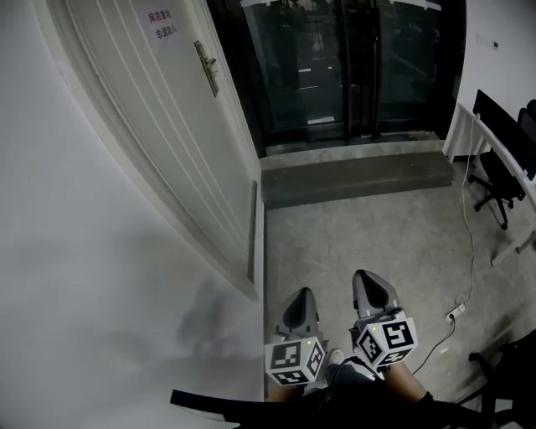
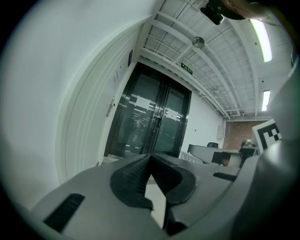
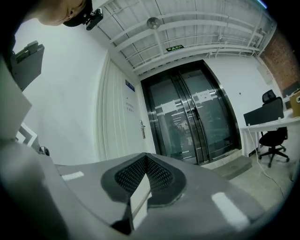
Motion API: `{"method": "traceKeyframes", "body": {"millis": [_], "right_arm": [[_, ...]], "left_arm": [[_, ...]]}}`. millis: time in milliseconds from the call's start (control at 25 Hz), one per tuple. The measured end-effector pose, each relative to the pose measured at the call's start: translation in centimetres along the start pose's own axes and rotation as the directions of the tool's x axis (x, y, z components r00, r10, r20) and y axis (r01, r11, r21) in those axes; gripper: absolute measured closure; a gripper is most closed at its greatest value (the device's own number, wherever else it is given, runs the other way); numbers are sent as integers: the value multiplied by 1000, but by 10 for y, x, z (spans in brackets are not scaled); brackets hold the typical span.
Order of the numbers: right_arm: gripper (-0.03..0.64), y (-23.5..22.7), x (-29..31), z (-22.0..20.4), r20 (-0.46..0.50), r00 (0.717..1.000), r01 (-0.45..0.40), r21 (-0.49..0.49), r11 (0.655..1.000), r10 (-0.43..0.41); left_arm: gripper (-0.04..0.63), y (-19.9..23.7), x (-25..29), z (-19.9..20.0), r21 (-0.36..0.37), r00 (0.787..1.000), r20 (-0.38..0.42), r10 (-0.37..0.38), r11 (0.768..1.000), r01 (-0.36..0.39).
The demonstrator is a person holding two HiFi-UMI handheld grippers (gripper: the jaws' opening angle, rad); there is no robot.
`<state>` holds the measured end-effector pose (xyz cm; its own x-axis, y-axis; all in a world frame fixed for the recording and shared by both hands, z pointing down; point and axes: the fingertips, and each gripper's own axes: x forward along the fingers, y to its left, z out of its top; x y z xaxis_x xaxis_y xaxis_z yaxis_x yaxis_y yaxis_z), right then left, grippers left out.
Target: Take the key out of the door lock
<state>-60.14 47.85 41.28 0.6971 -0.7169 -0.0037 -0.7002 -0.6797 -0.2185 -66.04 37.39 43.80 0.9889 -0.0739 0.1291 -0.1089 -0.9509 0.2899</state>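
So right now I'm holding both grippers low in front of me, side by side and pointing roughly level down the hallway. My left gripper (image 1: 301, 295) is sitting just beside the foot of the wall (image 1: 67, 251), and its own view is showing the jaws pressed together at the tips with nothing between them. My right gripper (image 1: 369, 281) is hanging next to it, a bit further out over the concrete floor (image 1: 360, 235). Same story there: the jaws are squeezed together and empty.

The white door (image 1: 167, 126) is running along my left, well ahead of both grippers. Its door handle (image 1: 207, 67) with the lock plate is showing up near the top of the head view, under a small sign (image 1: 162, 25) with red print. The key should be sitting at that lock, but honestly it's too small for me to make out from here in any of the views. Neither gripper is anywhere near it.

Straight ahead, the dark glass doors (image 1: 335, 67) are filling the end of the hall, with a low grey step (image 1: 352, 176) lying in front of them. Off to my right, a white desk (image 1: 494, 142) is standing with a black office chair (image 1: 494, 180) tucked beside it. A cable (image 1: 467, 243) is trailing down across the floor to a power strip (image 1: 456, 314).
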Motion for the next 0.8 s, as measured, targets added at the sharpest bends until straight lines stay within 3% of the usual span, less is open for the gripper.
{"method": "traceKeyframes", "body": {"millis": [600,800], "right_arm": [[617,-67,77,10,-8,999,-43,-28,999,43],[617,-82,122,16,19,1000,-21,-32,999,22]], "left_arm": [[595,-3,113,10,-19,1000,4,-2,1000,2],[595,14,159,23,0,1000,3,-17,1000,17]]}}
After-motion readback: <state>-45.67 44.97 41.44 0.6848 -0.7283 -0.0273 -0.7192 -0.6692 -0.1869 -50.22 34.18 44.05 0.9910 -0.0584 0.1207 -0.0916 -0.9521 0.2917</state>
